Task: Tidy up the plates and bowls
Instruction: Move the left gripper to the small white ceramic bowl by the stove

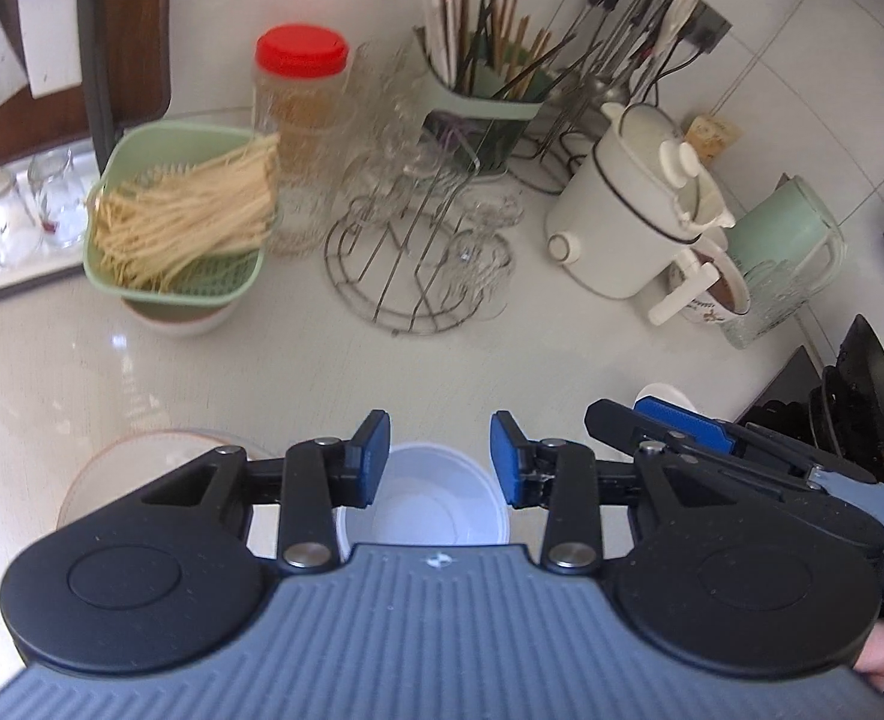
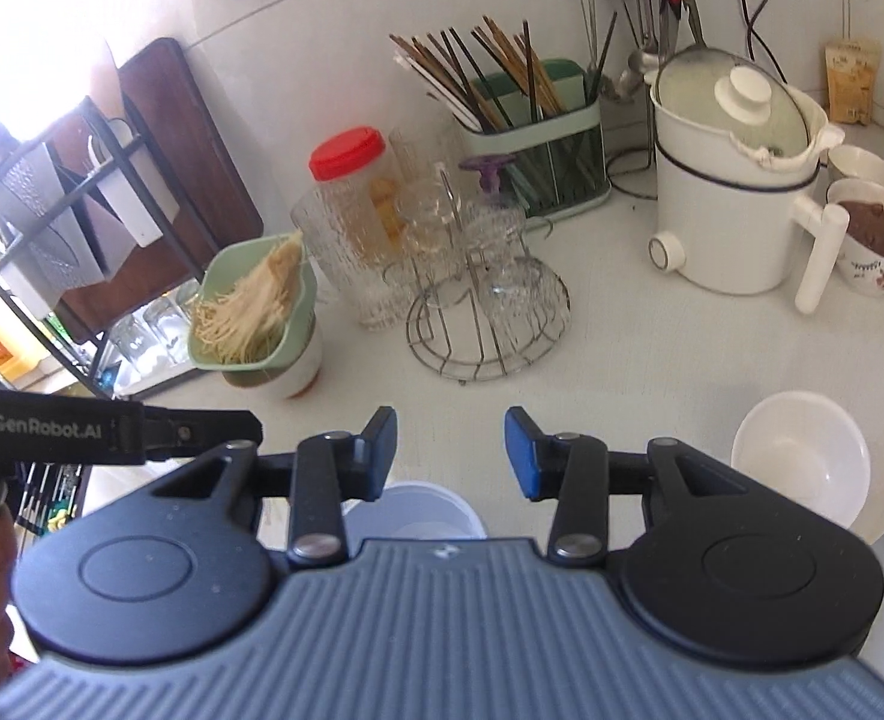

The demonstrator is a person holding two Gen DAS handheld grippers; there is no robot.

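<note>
My left gripper hangs open above a white bowl on the pale counter, and its blue pads hold nothing. To the left of that bowl, a pale plate with an orange rim lies half hidden under the gripper body. One of the right gripper's fingers reaches in from the right, with a small white bowl behind it. My right gripper is open and empty over the same white bowl. Another white bowl sits to its right. One of the left gripper's fingers enters from the left.
Along the back stand a green basket of pale strands, a red-lidded jar, glasses on a wire rack, a chopstick holder, a white electric pot, a green jug and a full mug. Black cookware sits at right.
</note>
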